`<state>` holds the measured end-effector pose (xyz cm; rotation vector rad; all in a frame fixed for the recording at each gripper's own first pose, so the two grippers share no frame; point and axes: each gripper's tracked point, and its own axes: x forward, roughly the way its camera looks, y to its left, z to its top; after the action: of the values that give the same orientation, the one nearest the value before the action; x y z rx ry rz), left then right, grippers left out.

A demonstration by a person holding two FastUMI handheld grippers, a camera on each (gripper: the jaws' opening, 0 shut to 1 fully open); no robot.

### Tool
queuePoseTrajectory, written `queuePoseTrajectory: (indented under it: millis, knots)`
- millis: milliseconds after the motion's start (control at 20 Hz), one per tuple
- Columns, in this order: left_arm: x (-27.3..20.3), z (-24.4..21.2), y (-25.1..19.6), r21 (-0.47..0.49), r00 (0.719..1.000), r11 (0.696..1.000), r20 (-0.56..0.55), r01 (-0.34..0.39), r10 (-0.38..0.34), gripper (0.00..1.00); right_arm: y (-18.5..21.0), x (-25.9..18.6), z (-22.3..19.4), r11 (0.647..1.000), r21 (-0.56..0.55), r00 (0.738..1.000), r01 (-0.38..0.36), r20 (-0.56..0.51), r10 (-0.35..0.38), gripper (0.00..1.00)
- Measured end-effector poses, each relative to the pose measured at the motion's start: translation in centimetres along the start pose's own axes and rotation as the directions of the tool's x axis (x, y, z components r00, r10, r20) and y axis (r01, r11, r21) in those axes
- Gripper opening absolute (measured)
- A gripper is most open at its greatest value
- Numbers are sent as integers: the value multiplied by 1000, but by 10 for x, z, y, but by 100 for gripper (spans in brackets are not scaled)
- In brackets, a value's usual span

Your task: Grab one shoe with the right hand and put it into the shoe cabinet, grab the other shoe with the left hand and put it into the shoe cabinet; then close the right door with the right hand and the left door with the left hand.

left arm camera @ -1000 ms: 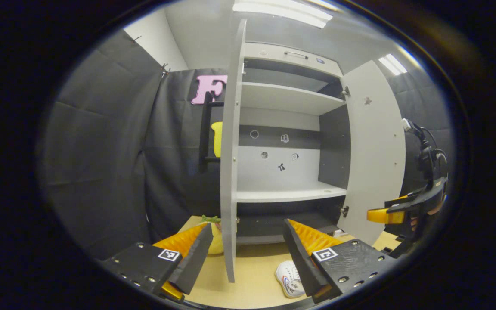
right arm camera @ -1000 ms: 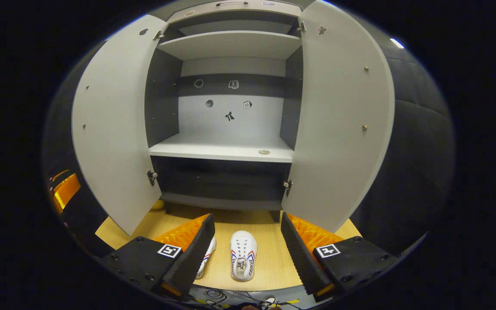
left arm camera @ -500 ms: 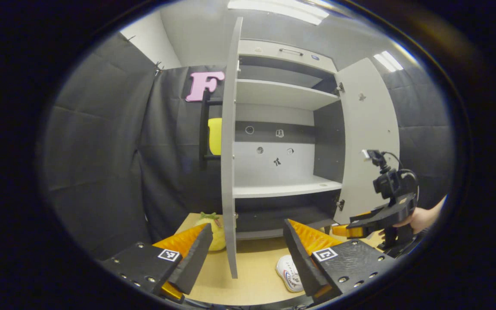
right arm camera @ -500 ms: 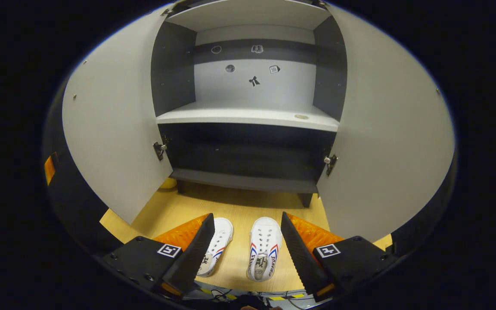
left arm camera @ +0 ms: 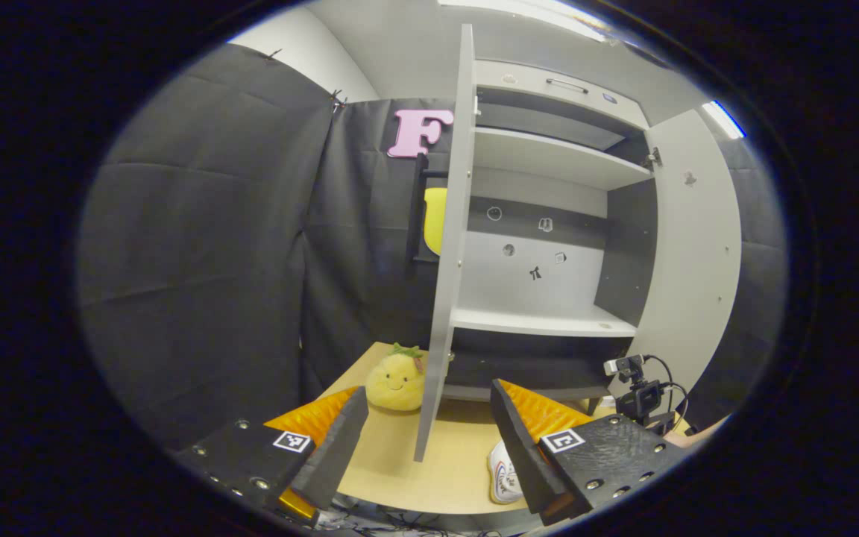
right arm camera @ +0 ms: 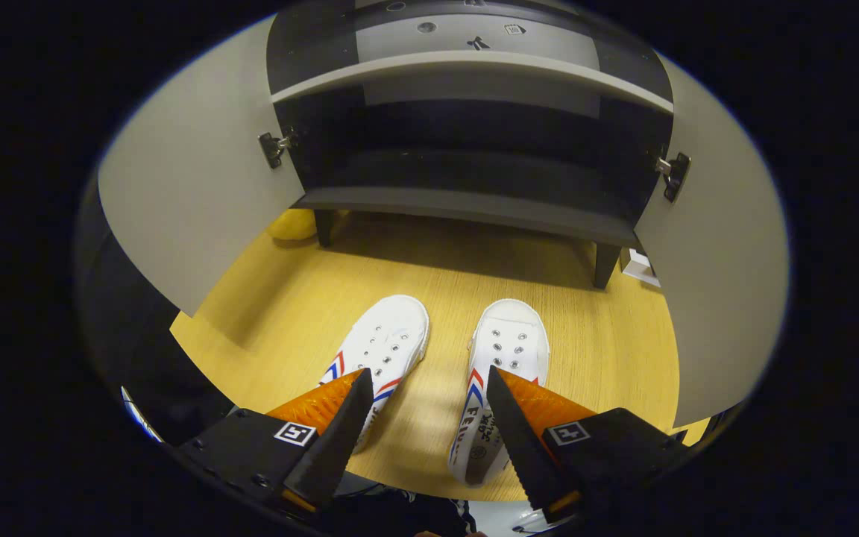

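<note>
While jaws agape, shoes (right arm camera: pixel 444 388) below

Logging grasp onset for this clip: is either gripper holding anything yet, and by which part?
Nothing is held. The right gripper is open above the two shoes, and the left gripper is open and empty.

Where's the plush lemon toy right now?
In the left gripper view, the plush lemon toy sits on the wooden floor, just left of the open left door.
</note>
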<state>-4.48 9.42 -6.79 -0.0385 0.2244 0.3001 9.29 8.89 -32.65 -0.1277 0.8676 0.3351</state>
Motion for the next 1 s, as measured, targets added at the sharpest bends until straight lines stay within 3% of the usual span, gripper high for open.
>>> queuePoseTrajectory:
  millis: [200,350,450,550,700,800,900,950,1000]
  knots:
    - [-11,-10,8,51,997,997,-30,-63,65,93,-18,30,-15,1000,12,998,18,-63,-17,94]
    - [-13,-19,10,25,992,994,-66,-110,112,95,-19,46,-25,999,39,993,6,-121,-1,98]
    - [-13,-19,7,8,990,992,-60,-128,128,93,-19,54,-28,1000,18,991,10,-137,-7,93]
    - [-16,-19,6,20,989,990,-56,-139,140,93,-21,61,-35,999,-30,986,28,-165,-32,96]
    - [-18,-19,2,58,988,988,-49,-143,146,93,-30,63,-35,993,-86,981,80,-168,-94,86]
    - [-21,-18,1,66,988,987,-43,-148,151,93,-39,64,-35,985,-113,975,130,-167,-148,69]
    - [-23,-17,2,66,987,985,-33,-158,160,93,-43,63,-34,982,-111,970,154,-172,-172,41]
    - [-24,-16,3,65,986,984,-31,-164,167,95,-44,63,-35,982,-109,969,152,-181,-170,32]
    - [-25,-18,5,62,985,984,-32,-169,171,95,-46,63,-34,980,-119,966,159,-188,-180,35]
